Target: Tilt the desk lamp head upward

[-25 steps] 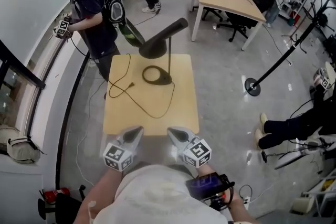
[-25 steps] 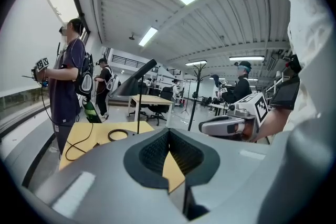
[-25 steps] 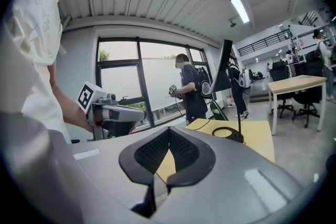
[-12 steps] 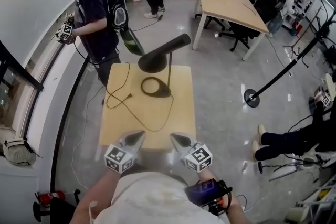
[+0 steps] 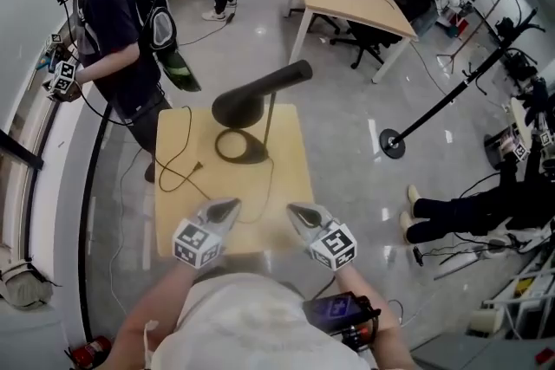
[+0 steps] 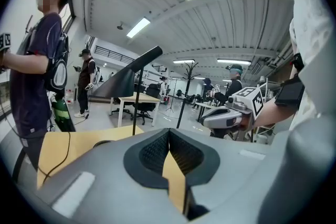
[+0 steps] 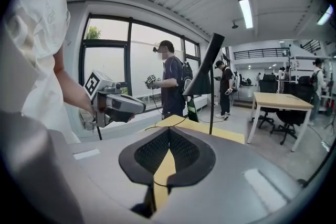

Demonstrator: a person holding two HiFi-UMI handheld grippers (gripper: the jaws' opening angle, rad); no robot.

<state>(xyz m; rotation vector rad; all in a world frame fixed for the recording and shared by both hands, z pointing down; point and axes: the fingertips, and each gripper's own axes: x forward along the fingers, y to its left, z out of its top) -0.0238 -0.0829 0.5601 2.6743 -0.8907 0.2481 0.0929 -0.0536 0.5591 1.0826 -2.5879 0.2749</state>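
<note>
Yr L gripper (image 5: 227, 208) & R gripper (image 5: 296, 211) both have jaws pressed together, empty. They're held low at the near edge of the table (image 5: 293, 173), prob. staged for the reach. Lamp head (image 5: 258, 94) sits mid-table, angled down, well apart from both.

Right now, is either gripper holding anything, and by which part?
Nothing is held. The left gripper and right gripper are both shut and empty, well apart from the desk lamp.

Left tool (image 6: 169, 136) closed, empty; desk lamp (image 6: 124, 81) ahead.
</note>
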